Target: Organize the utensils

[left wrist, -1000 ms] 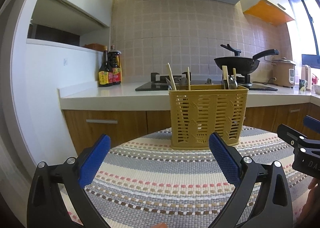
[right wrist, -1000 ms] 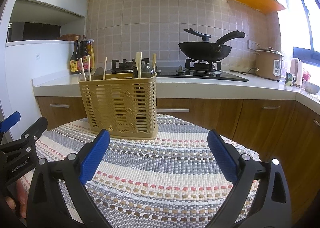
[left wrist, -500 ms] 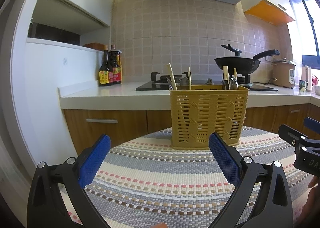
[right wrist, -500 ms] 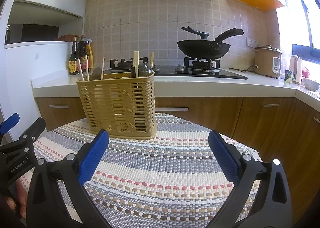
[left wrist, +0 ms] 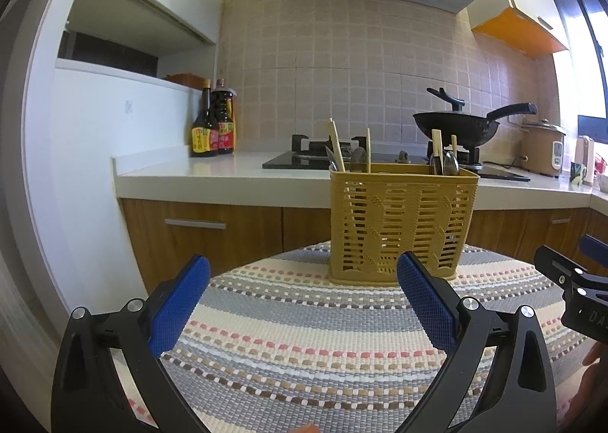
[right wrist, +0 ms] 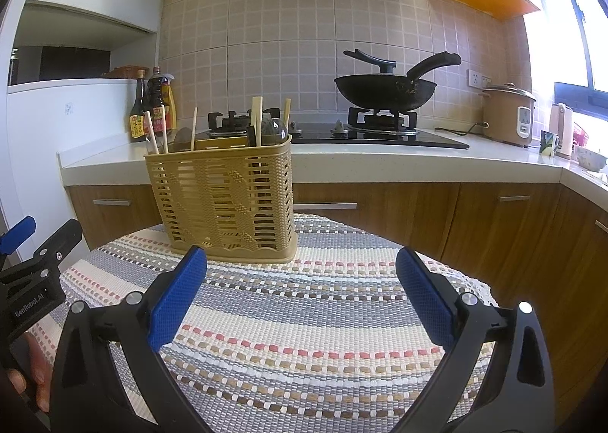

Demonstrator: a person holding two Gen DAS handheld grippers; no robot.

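Observation:
A tan slatted utensil basket (left wrist: 401, 222) stands upright at the far side of a round table covered by a striped woven mat (left wrist: 304, 338). It also shows in the right wrist view (right wrist: 224, 201). Wooden chopsticks (left wrist: 336, 146) and metal spoons (left wrist: 448, 163) stick up from its compartments. My left gripper (left wrist: 304, 303) is open and empty, held above the mat in front of the basket. My right gripper (right wrist: 300, 303) is open and empty too, to the right of the basket.
A kitchen counter (left wrist: 228, 170) runs behind the table, with sauce bottles (left wrist: 212, 129), a gas hob, a black wok (right wrist: 383, 89) and a rice cooker (right wrist: 509, 113). Wooden cabinet doors (right wrist: 494, 220) lie below. The table's edge drops off at the right.
Both grippers have drifted back and slightly down, so the basket sits a little higher and smaller in both views. Both stay open and empty.

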